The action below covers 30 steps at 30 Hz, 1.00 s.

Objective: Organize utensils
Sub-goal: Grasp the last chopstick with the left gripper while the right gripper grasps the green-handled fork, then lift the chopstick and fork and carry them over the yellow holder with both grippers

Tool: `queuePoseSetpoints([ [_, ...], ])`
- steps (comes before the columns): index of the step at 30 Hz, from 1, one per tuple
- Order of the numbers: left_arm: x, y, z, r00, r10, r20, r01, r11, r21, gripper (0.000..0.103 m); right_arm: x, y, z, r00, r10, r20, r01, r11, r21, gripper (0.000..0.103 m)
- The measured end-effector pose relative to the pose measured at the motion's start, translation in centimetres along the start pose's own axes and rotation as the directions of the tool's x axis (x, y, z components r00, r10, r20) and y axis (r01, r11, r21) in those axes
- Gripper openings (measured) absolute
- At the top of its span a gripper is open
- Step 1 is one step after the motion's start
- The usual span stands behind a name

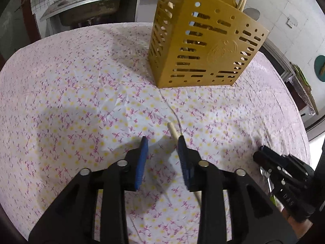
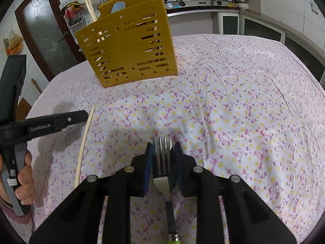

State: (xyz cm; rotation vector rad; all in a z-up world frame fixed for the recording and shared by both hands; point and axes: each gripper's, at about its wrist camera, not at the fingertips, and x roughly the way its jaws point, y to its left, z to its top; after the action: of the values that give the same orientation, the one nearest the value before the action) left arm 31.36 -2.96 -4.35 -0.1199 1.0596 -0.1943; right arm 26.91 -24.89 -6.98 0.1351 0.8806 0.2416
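The right gripper (image 2: 162,154) is clamped on the fork (image 2: 162,158) across its tines, and seemingly lifted. The left gripper (image 1: 162,152) stands apart around the chopstick (image 1: 174,136) lying on the table (image 1: 61,81). Carry the fork upright over the holder (image 2: 126,46) near the far edge; the cloth between is open room.

The fork (image 2: 163,160) handle runs off the bottom edge. The right gripper finger (image 1: 183,158) hides part of the chopstick (image 1: 173,132). The yellow utensil holder (image 1: 201,46) walls mostly screen its contents.
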Motion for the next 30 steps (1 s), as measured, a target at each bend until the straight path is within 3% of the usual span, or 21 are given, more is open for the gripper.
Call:
queuePoseSetpoints([
  [3,1.0,-1.1,0.1,0.999,0.038,-0.026,-0.037,0.999,0.033,0.04,-0.1,-0.4,0.0,1.0,0.004,0.002,-0.004,1.0,0.013,0.022],
  [7,1.1,-2.0,-0.1,0.996,0.087,-0.003,-0.087,0.993,0.085,0.04,-0.1,-0.7,0.0,1.0,0.007,0.004,-0.007,1.0,0.028,0.022],
  [10,1.0,-1.8,-0.1,0.995,0.095,0.019,-0.096,0.99,0.1,0.025,0.0,-0.7,0.0,1.0,0.007,0.005,-0.007,0.999,0.033,0.022],
  [16,0.6,-0.9,-0.2,0.997,0.062,0.038,-0.065,0.993,0.1,0.01,-0.2,-1.0,-0.2,1.0,0.005,0.013,-0.005,0.999,0.042,0.022],
  [30,-3.5,-1.1,0.1,0.992,-0.019,0.128,0.006,0.995,0.099,0.008,-2.4,-1.9,0.0,0.991,0.074,0.115,-0.085,0.992,0.089,0.022],
])
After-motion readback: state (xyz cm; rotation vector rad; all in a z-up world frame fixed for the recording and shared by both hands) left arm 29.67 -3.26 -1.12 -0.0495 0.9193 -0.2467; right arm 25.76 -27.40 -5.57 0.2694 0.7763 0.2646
